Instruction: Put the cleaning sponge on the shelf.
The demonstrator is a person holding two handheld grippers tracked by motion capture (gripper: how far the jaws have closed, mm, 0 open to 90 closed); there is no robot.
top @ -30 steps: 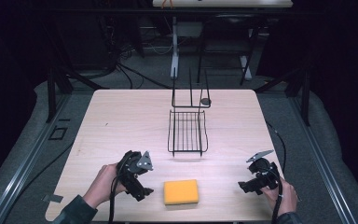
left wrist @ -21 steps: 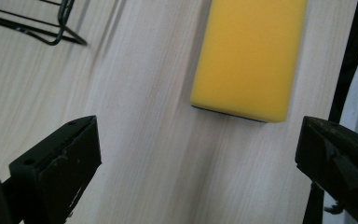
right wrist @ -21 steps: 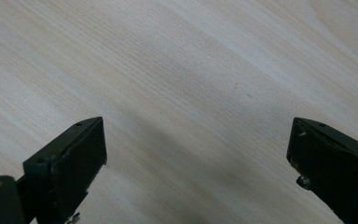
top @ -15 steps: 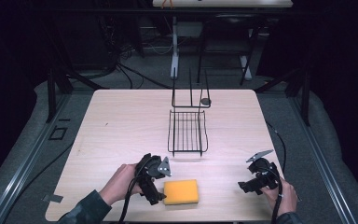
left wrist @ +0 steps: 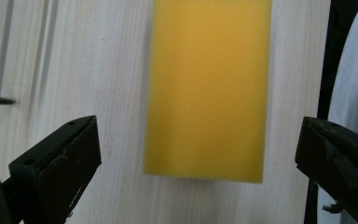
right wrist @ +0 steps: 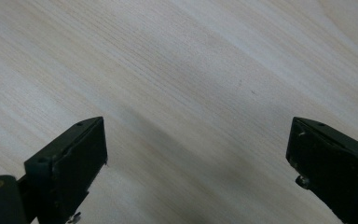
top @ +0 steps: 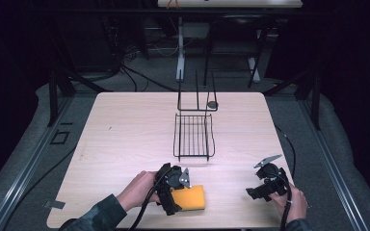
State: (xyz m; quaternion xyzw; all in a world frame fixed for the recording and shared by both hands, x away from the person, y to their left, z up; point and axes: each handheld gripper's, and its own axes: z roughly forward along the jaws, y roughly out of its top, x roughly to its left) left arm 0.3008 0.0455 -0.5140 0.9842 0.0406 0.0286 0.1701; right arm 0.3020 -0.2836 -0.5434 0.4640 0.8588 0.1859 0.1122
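Two grippers work over our wooden counter (top: 125, 125), where a black wire rack (top: 193, 136) stands mid-counter. We judge this the reach for the yellow sponge (top: 190, 197), which lies flat near the front edge. The left gripper (left wrist: 198, 149) spreads its fingers wide around it, and next must close; the right gripper (right wrist: 198, 154) waits wide, empty.

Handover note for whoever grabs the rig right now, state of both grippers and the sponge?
Left gripper: jaws open, lined up over the sponge, not closed on it.
Right gripper: jaws open, holding nothing, over bare table at the near right.
Sponge lies flat at the near edge, in front of the wire rack.
Done: approach. Left: close on the sponge and lift; likely to the rack.
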